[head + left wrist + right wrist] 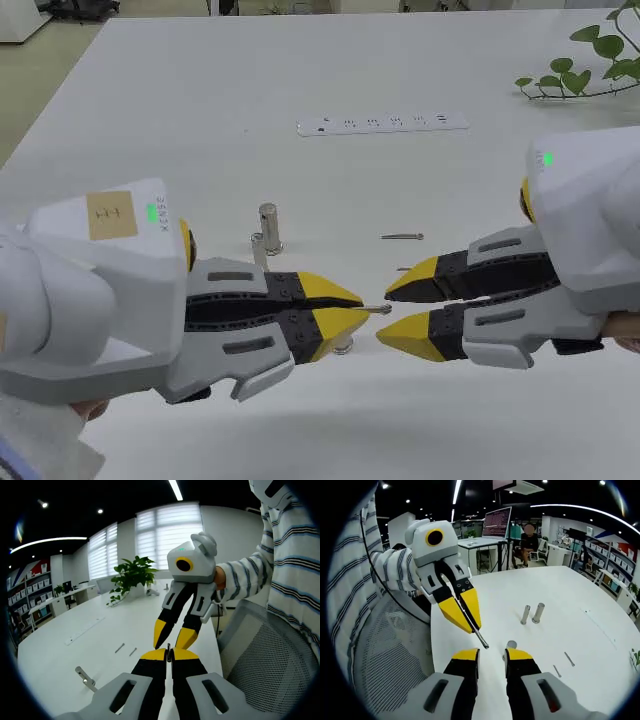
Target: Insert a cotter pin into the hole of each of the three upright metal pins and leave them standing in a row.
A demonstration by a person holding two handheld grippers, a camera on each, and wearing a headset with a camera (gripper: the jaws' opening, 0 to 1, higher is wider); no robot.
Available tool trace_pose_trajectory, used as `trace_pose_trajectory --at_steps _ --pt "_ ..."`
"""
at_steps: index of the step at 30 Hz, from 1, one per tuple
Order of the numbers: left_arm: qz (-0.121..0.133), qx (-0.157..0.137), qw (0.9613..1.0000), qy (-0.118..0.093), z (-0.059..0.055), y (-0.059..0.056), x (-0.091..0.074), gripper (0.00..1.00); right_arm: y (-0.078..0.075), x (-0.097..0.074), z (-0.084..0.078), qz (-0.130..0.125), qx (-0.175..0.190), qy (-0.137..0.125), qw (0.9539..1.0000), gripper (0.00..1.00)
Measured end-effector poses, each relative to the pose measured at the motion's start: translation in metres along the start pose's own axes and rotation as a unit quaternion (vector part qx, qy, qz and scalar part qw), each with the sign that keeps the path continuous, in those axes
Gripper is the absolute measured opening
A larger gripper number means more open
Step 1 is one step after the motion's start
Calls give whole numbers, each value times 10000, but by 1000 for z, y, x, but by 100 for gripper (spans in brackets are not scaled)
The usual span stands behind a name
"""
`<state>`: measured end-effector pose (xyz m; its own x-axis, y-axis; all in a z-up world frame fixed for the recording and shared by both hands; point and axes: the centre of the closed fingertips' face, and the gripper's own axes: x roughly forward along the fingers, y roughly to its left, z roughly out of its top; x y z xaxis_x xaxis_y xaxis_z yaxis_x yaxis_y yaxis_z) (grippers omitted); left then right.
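Note:
My left gripper [362, 308] is shut on a thin cotter pin [379, 309] whose tip pokes out to the right. Facing it, my right gripper [387, 314] stands open, its yellow jaws above and below that tip without touching it. Two upright metal pins [268, 228] [258, 250] stand behind the left gripper; a third metal pin [343, 346] peeks out under its jaws. In the right gripper view the left gripper [462, 611] holds the cotter pin [478, 633] slanting toward my open jaws [491, 655], with the third pin [511, 644] just behind them.
Two spare cotter pins [402, 237] [402, 268] lie on the white table behind the right gripper. A white power strip [382, 124] lies farther back. Plant leaves [590, 60] hang over the far right corner. A mesh chair [270, 665] stands at the table's near edge.

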<state>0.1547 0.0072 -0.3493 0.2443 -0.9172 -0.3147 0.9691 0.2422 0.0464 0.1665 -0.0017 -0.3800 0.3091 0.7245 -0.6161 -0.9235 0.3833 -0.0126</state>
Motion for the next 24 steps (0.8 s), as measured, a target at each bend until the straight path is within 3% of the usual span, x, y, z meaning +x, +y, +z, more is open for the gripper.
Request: trace_pose_trajectory --at_steps 9,14,24 --pt "-133 25 9999 70 -5 -6 6 0 5 0 -1 93 12 13 10000 11" --pt "-174 40 9998 87 -5 -6 7 0 10 -1 -3 267 12 25 9996 3" --pt "-362 252 9983 389 -15 -12 9 0 19 0 -11 472 -136 154 9987 0"
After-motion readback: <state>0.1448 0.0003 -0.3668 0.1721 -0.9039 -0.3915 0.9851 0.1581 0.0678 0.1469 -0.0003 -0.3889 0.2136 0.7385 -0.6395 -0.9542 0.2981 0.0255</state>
